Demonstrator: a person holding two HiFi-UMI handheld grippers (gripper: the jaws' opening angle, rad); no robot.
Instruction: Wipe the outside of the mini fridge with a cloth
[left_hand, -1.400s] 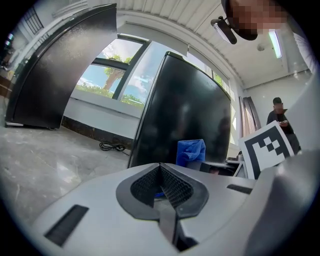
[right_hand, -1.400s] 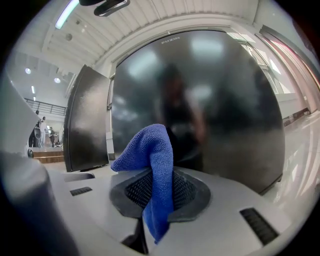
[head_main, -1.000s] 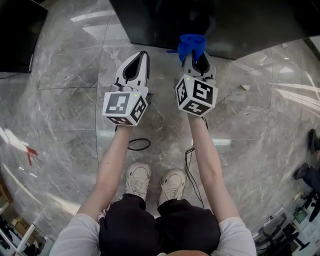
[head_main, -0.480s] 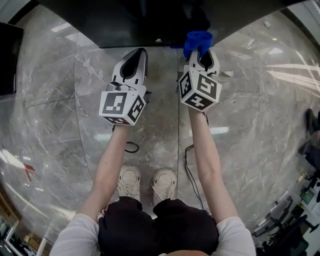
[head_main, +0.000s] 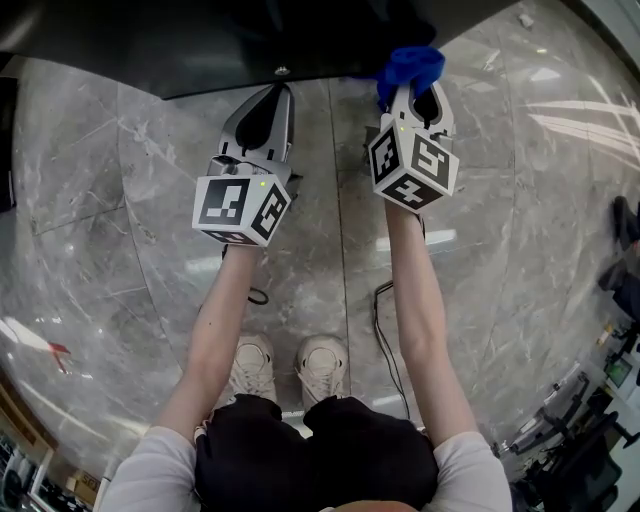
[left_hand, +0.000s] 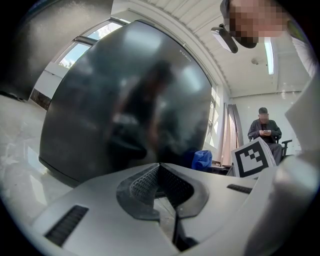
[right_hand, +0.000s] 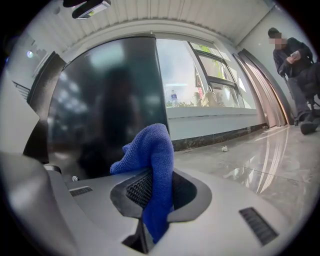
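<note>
The black mini fridge (head_main: 300, 35) fills the top of the head view; its glossy front (left_hand: 125, 100) looms in the left gripper view and stands at left (right_hand: 100, 110) in the right gripper view. A blue cloth (head_main: 410, 65) is pinched in my right gripper (head_main: 412, 92), bunched above the jaws (right_hand: 150, 165), close to the fridge's lower edge. My left gripper (head_main: 268, 108) is shut with nothing in it, its tips (left_hand: 159, 172) just short of the fridge front.
Grey marble floor (head_main: 120, 200) lies all around. A black cable (head_main: 385, 330) trails by my shoes (head_main: 300, 365). A seated person (left_hand: 264, 132) is off to the right, near chairs and equipment (head_main: 570, 450). Small scraps (right_hand: 223, 148) lie on the floor by the window wall.
Both grippers have moved forward toward the fridge; the cloth now reaches its lower front edge. The view has tilted so the fridge sits nearer the top.
</note>
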